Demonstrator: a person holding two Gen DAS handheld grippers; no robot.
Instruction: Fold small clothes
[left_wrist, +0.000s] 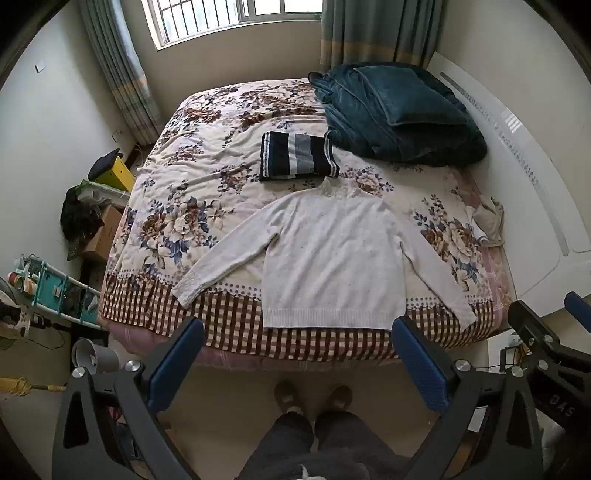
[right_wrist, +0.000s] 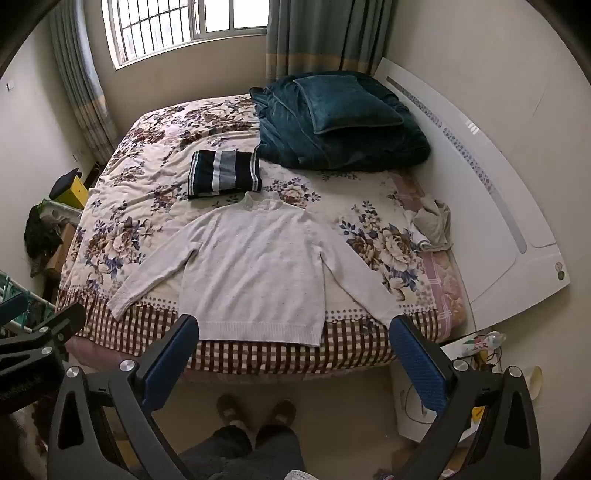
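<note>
A white long-sleeved sweater (left_wrist: 328, 258) (right_wrist: 255, 269) lies flat on the bed, both sleeves spread out, its hem at the near edge. Behind its collar sits a folded dark striped garment (left_wrist: 297, 156) (right_wrist: 224, 173). A crumpled beige cloth (left_wrist: 489, 219) (right_wrist: 432, 223) lies at the bed's right side. My left gripper (left_wrist: 299, 332) hangs open above the near edge of the bed, apart from the sweater. My right gripper (right_wrist: 295, 328) is open too, held high over the hem with nothing between its fingers. The right gripper also shows at the right edge of the left wrist view.
The bed carries a floral cover with a checked border (left_wrist: 240, 332) (right_wrist: 354, 350). A dark teal blanket and pillow (left_wrist: 399, 110) (right_wrist: 340, 118) are piled at the far right. A white headboard (left_wrist: 517, 155) runs along the right. Boxes and clutter (left_wrist: 92, 221) line the left floor. A person's feet (left_wrist: 314, 398) stand below.
</note>
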